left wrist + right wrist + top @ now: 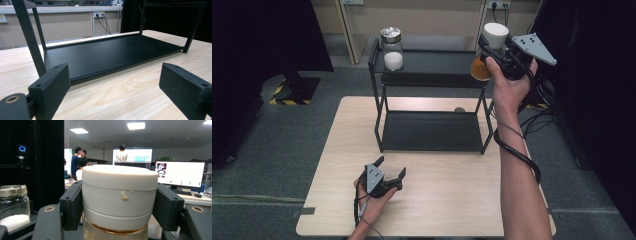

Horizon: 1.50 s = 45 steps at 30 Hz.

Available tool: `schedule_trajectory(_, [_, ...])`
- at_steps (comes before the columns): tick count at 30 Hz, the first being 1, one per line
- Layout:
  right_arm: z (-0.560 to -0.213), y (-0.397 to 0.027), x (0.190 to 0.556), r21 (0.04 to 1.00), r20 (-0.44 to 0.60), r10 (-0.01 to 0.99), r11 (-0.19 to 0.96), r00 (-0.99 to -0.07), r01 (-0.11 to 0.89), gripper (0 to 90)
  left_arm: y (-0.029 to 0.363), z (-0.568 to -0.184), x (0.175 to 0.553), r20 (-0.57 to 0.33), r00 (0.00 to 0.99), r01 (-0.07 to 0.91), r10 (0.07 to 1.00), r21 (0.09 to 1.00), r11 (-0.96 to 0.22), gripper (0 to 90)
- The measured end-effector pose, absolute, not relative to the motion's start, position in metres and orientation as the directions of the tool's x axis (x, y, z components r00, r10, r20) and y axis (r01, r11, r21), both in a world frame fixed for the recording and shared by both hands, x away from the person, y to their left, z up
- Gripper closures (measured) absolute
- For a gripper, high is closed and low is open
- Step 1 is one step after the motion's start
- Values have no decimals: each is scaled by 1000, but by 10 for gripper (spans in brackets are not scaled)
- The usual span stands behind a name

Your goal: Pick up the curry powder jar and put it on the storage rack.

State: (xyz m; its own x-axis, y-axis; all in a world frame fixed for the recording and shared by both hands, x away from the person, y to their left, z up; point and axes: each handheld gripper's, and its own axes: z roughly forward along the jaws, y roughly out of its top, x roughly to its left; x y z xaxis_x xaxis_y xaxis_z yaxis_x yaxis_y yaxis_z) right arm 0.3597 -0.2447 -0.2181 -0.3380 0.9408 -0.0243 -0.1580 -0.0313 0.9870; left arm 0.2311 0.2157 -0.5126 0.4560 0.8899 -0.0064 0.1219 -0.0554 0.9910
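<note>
My right gripper (493,46) is raised at the right end of the black rack's top shelf (432,62), shut on the white lid of a jar with amber contents (482,69). In the right gripper view that jar's white lid (119,195) sits clamped between both pads. A glass jar with a silver lid and white grains (392,49) stands on the left of the top shelf and appears at the left edge as the glass jar (13,205). My left gripper (391,167) rests on the wooden table (342,150), open, with nothing between its pads (53,86).
The two-tier black rack stands at the back of the table; its lower shelf (432,131) (112,53) is bare. A small dark object (459,109) lies on the table behind the rack. Black curtains flank both sides. People and monitors (180,173) are far off.
</note>
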Motion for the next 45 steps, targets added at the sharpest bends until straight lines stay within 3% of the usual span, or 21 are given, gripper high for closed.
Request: schedule_trajectory(45, [-207,-233,417,998,-9,958,-10,-287,-66,339,217,-512,232,-8,463,125,886,991,-56,93])
